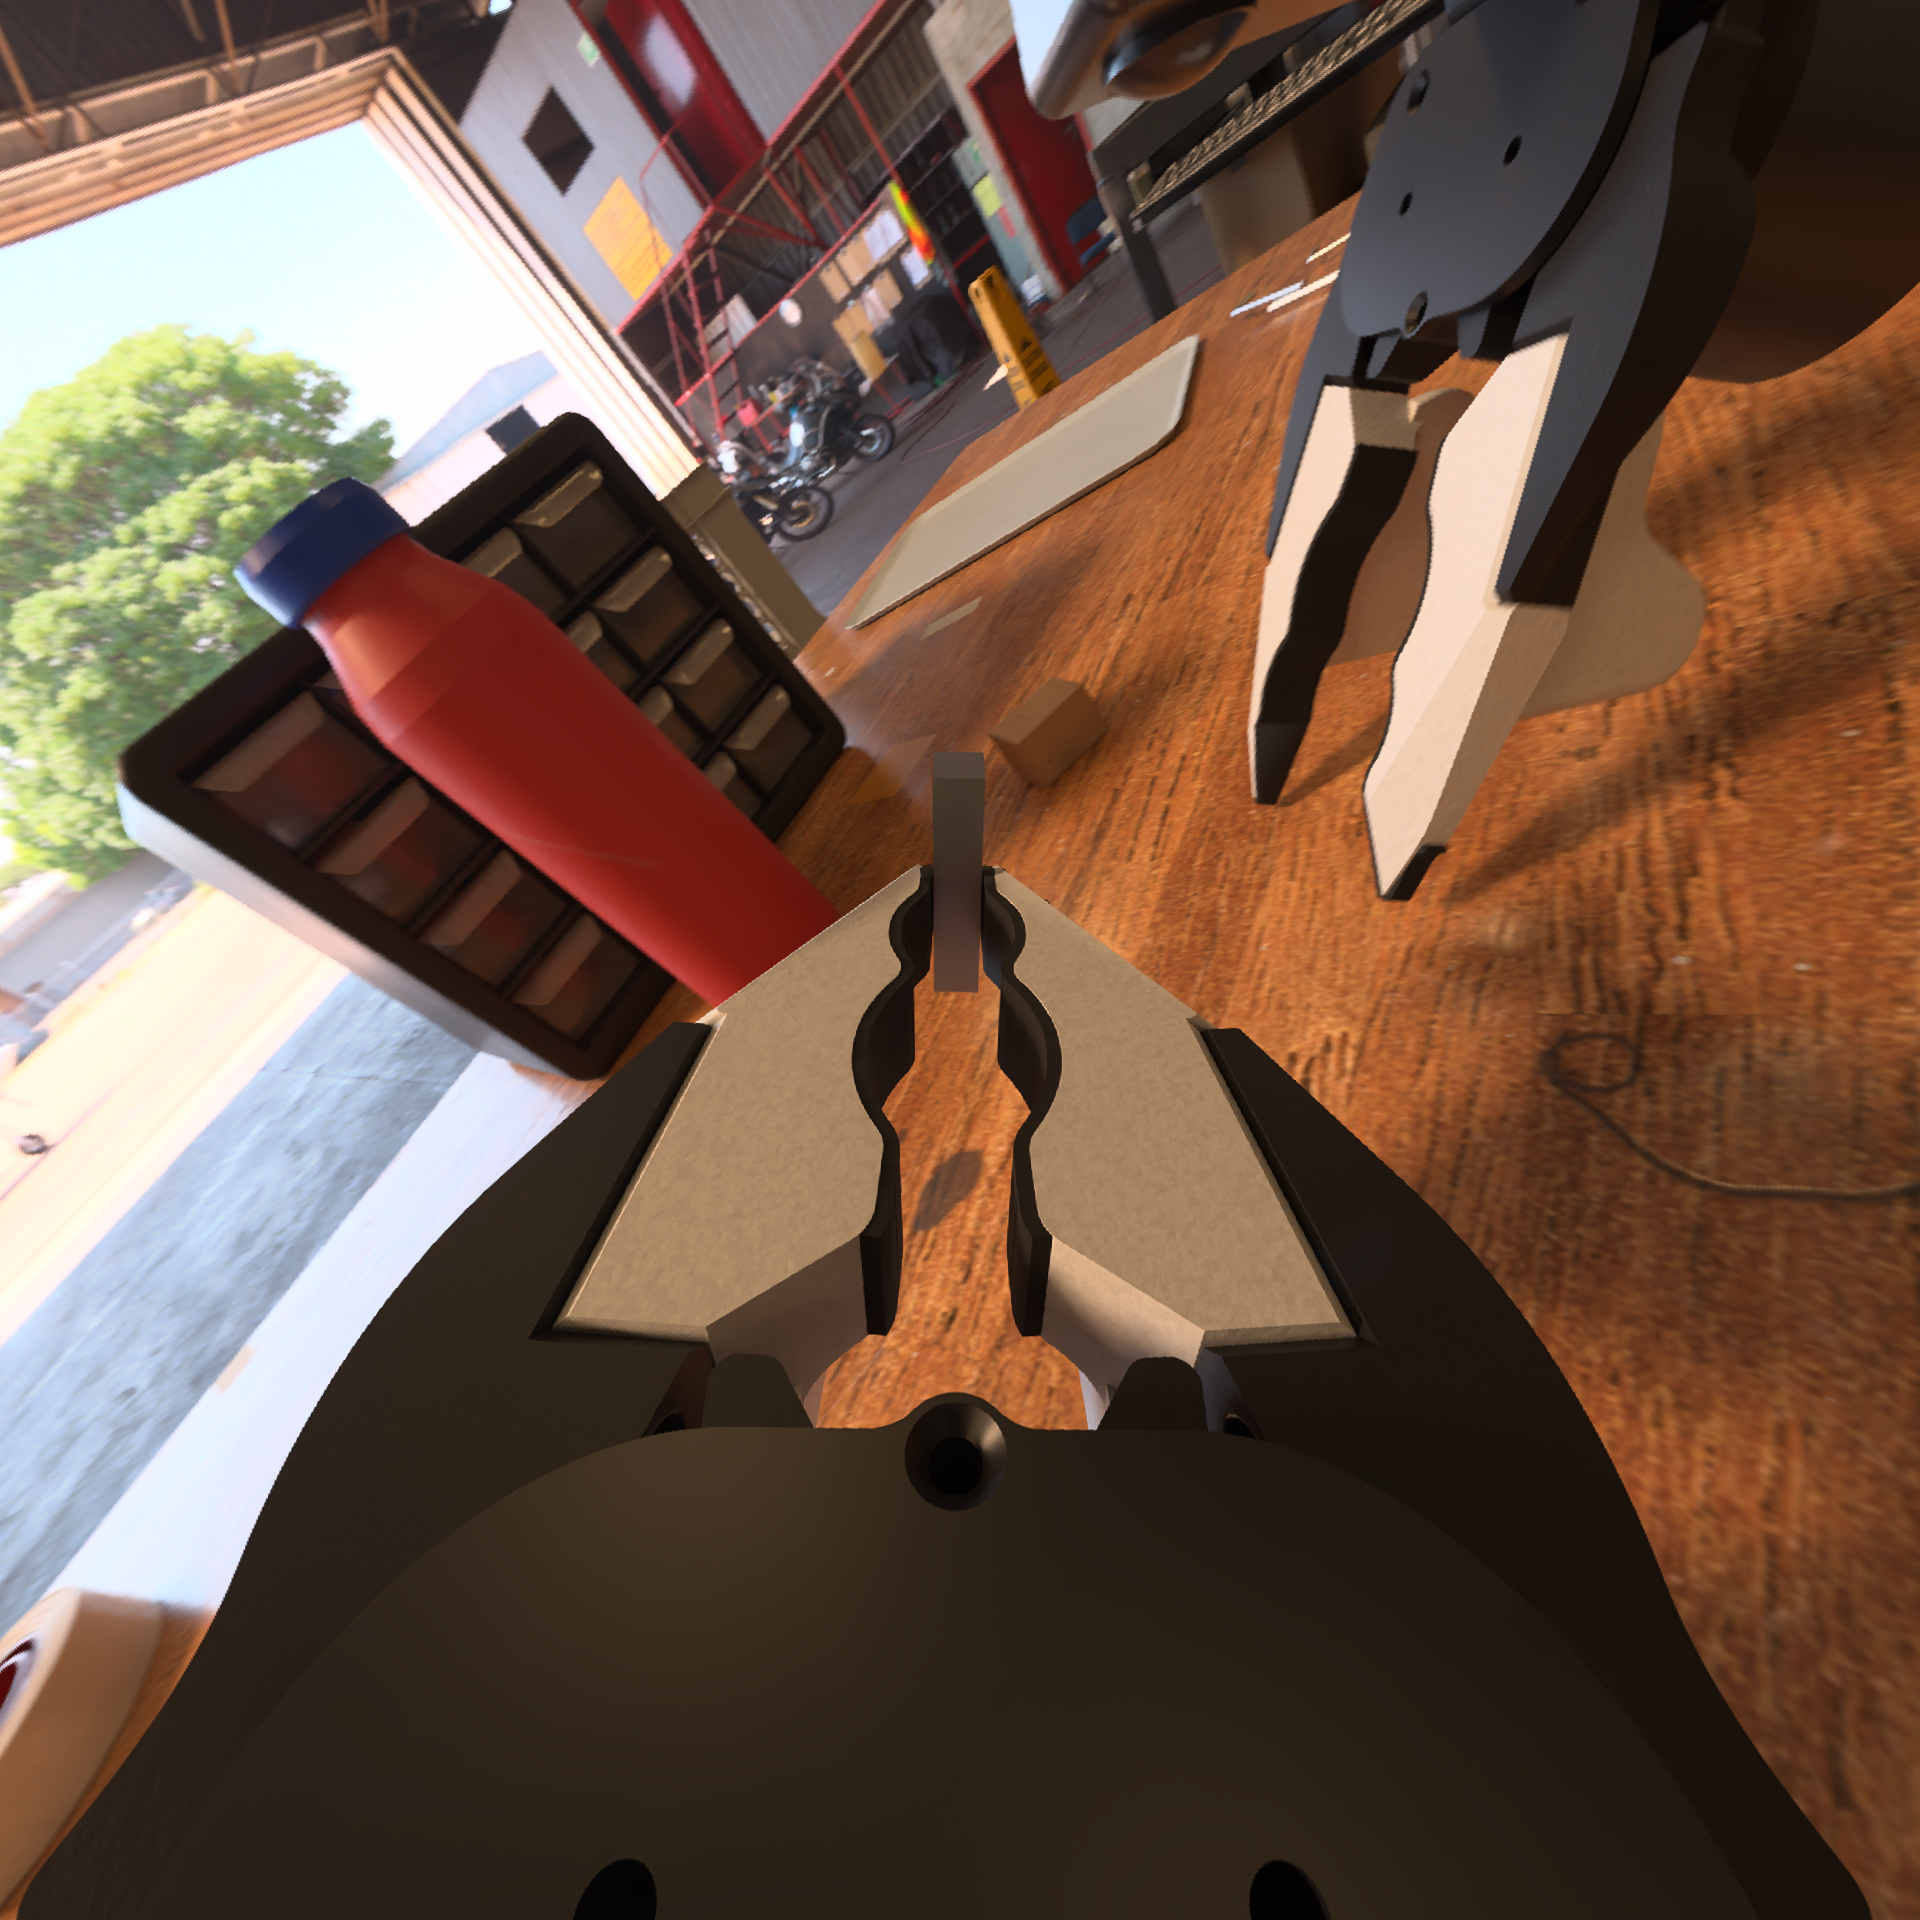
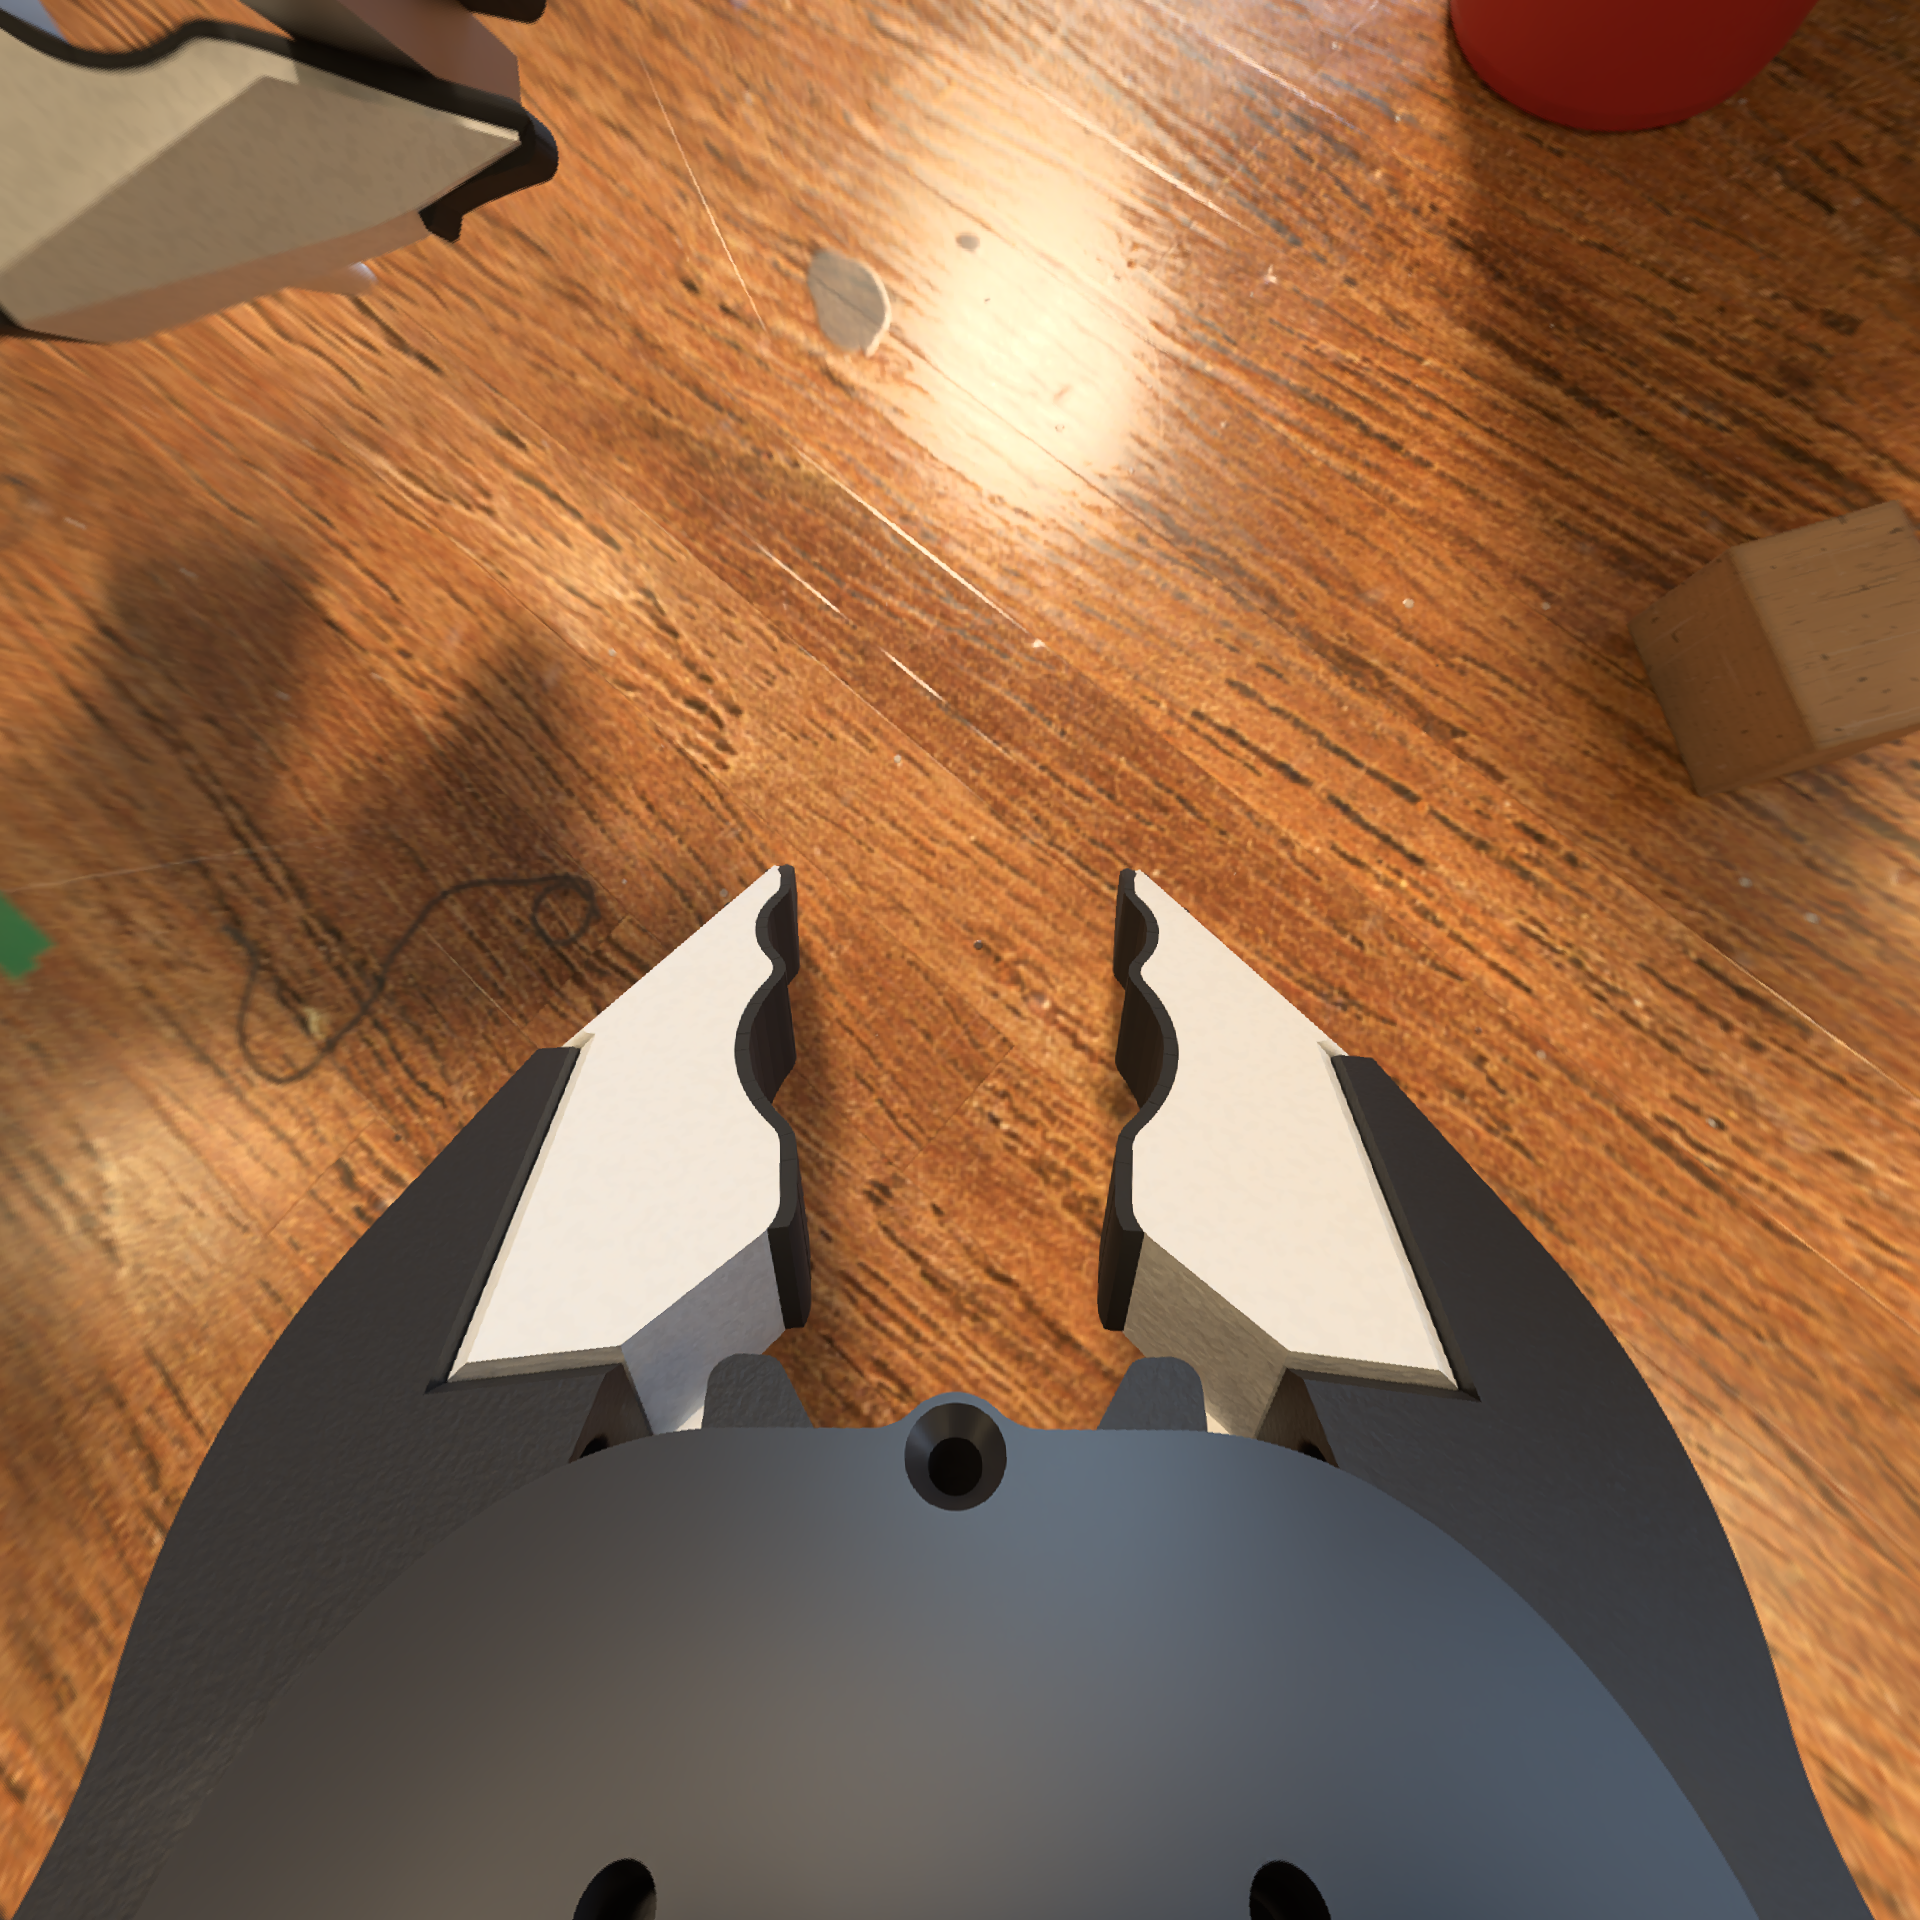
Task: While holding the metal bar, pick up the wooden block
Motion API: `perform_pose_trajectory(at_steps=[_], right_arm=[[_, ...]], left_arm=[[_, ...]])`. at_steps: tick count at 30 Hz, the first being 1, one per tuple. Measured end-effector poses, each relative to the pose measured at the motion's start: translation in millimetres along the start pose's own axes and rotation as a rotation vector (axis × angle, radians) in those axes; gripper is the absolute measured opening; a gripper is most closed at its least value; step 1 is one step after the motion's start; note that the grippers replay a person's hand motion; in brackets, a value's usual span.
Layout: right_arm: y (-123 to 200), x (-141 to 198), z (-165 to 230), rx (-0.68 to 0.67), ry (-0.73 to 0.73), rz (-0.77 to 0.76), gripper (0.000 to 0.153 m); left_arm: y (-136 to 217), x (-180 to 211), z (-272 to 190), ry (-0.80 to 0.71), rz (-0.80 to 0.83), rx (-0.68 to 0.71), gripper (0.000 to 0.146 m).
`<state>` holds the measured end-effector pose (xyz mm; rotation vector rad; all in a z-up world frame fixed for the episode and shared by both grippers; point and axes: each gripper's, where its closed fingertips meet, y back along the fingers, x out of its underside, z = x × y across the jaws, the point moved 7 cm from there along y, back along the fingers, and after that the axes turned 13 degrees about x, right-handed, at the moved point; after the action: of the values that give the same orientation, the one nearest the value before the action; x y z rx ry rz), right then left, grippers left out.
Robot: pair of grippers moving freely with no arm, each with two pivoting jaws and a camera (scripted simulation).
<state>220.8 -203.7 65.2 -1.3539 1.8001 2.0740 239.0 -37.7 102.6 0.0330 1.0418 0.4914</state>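
My left gripper (image 1: 957,883) is shut on a short grey metal bar (image 1: 957,831) that sticks out past its fingertips, held above the wooden table (image 1: 1455,1143). The wooden block (image 1: 1047,730), a small tan cube, sits on the table just beyond and right of the bar. My right gripper (image 1: 1340,821) hangs open to the right of the block, tips pointing down. In the right wrist view the right gripper (image 2: 956,883) is open and empty above bare table, and the block (image 2: 1787,649) lies at the right edge, apart from it. The left gripper's finger (image 2: 239,177) shows at top left.
A red bottle (image 1: 540,748) with a blue cap stands left of the bar, its base also in the right wrist view (image 2: 1621,52). Behind it is a dark drawer organizer (image 1: 488,769). A flat grey mat (image 1: 1039,488) lies farther back. The table's left edge is near.
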Motion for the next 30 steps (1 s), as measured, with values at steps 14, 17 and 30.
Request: perform_pose_trajectory(at_steps=[14,17,30], right_arm=[[16,-5,7,0.313,0.815,0.01,0.033],[24,-2,5,0.477,1.186,-0.01,0.031],[35,11,2,0.277,1.299,0.081,0.02]], left_arm=[[0,0,-19,-0.046,-0.013,0.082,0.008],[1,0,-17,-0.035,-0.021,0.078,0.008],[0,1,-16,-0.008,-0.031,0.092,0.008]])
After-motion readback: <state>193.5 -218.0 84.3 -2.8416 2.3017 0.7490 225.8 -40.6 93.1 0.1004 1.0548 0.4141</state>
